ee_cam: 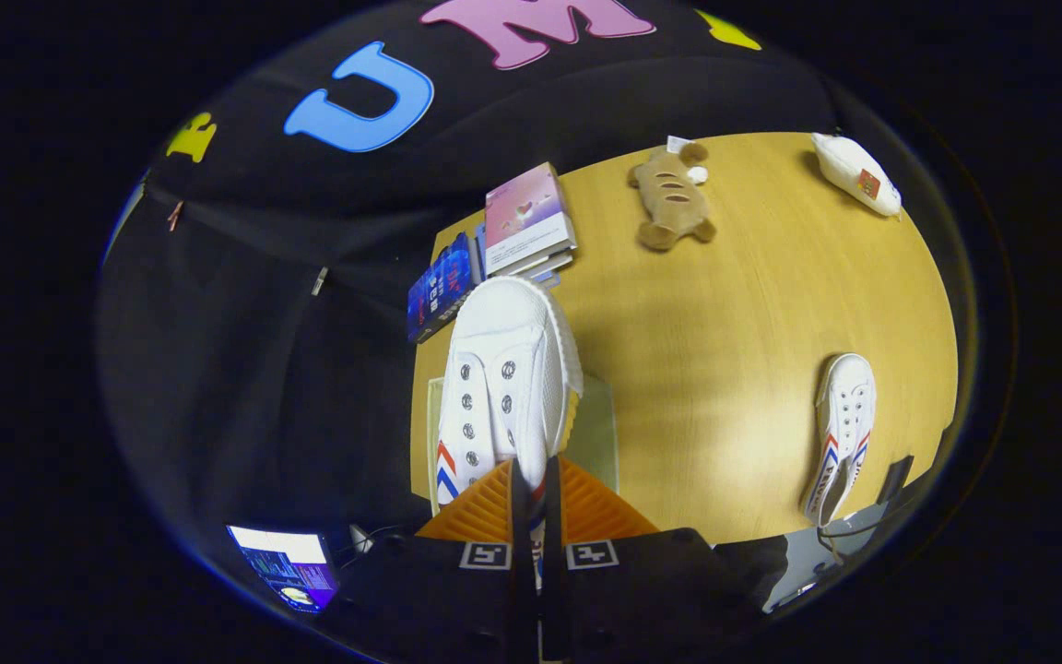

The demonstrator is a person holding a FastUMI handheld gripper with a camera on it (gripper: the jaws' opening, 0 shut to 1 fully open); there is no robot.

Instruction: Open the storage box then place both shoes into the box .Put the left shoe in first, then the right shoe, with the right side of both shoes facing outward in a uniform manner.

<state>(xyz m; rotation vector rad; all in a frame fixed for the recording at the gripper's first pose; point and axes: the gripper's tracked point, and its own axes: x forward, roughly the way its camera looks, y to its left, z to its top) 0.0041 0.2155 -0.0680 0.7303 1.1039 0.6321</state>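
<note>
Gripper: the gripper (pixel 536 493) has its two fingers drawn nearly together, clamped on the side wall of a white shoe near its heel opening; only a thin strip of the shoe shows between them.
Held shoe: the held shoe (pixel 505 383) is a white canvas sneaker with metal eyelets, no laces visible, and red and blue chevron stripes on its side. It runs from the fingers toward 12 o'clock, toe pointing away, and hangs above the desk rather than resting on it.
Storage box: a pale translucent storage box (pixel 597 433) lies on the desk under and just to the 3 o'clock side of the held shoe; its edges show on both sides of the shoe. Whether its lid is open, I cannot tell.
Second shoe: the second shoe (pixel 842 435), same white canvas and striped side, lies on the desk well apart at 3 o'clock of the gripper, toe toward 12 o'clock.
Desk: the desk (pixel 734 341) has a light wooden top.
Books: a stack of books (pixel 525 221) sits just beyond the held shoe's toe at 12 o'clock, with a blue book (pixel 440 288) beside it at 11 o'clock.
Toys: a brown plush toy (pixel 669 195) lies at 1 o'clock beyond the shoe; a white pouch (pixel 858 173) sits at the far corner at 2 o'clock.
Screen: a lit screen (pixel 287 564) shows at 8 o'clock of the gripper, off the desk.
</note>
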